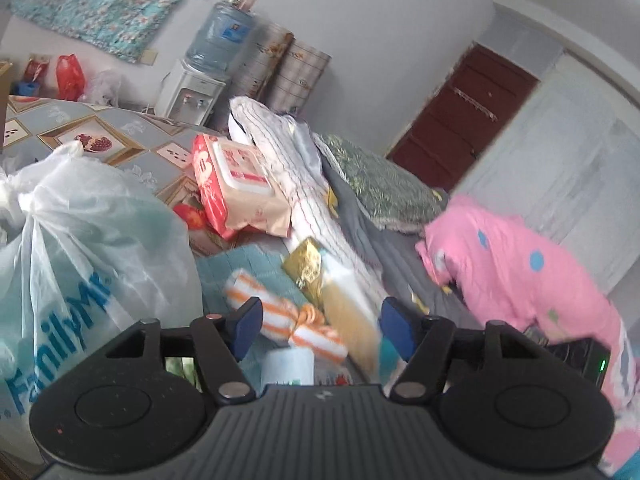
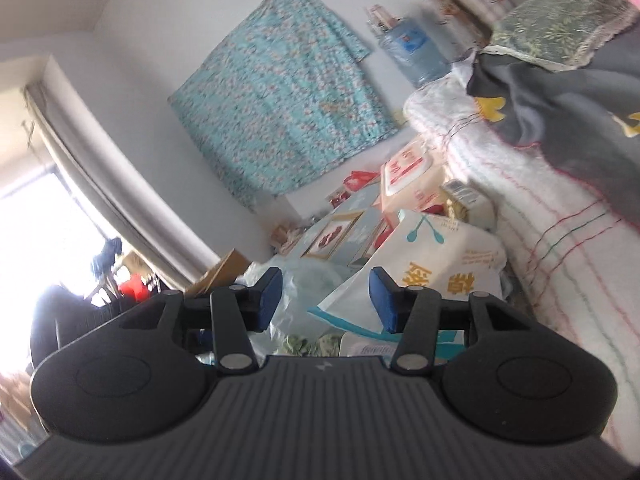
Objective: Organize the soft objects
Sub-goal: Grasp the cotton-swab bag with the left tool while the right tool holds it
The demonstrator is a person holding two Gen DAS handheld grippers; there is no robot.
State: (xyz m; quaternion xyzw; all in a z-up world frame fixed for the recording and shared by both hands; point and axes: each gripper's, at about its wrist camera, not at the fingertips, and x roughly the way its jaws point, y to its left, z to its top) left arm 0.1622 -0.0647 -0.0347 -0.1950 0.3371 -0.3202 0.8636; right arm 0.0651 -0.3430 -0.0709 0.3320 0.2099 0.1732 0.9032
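Observation:
My left gripper (image 1: pixel 322 330) is open and empty, hovering over an orange-and-white striped towel (image 1: pixel 280 314) that lies on a teal cloth (image 1: pixel 256 272). A gold packet (image 1: pixel 306 266) and a white-and-tan pack (image 1: pixel 352 312) lie just beyond. A pink polka-dot cloth (image 1: pixel 532 276) lies at the right, with a white striped blanket (image 1: pixel 292 176) and a green patterned pillow (image 1: pixel 380 184) farther off. My right gripper (image 2: pixel 326 300) is open and empty, above a white tissue pack with orange characters (image 2: pixel 436 264). The white striped blanket (image 2: pixel 540 240) and a grey cloth (image 2: pixel 560 112) lie to its right.
A tied white plastic bag (image 1: pixel 88 248) fills the left. A pink wet-wipes pack (image 1: pixel 236 184) leans on the blanket. A water dispenser (image 1: pixel 200 80) stands at the wall, a dark red door (image 1: pixel 468 116) to the right. A teal floral cloth (image 2: pixel 280 96) hangs on the wall.

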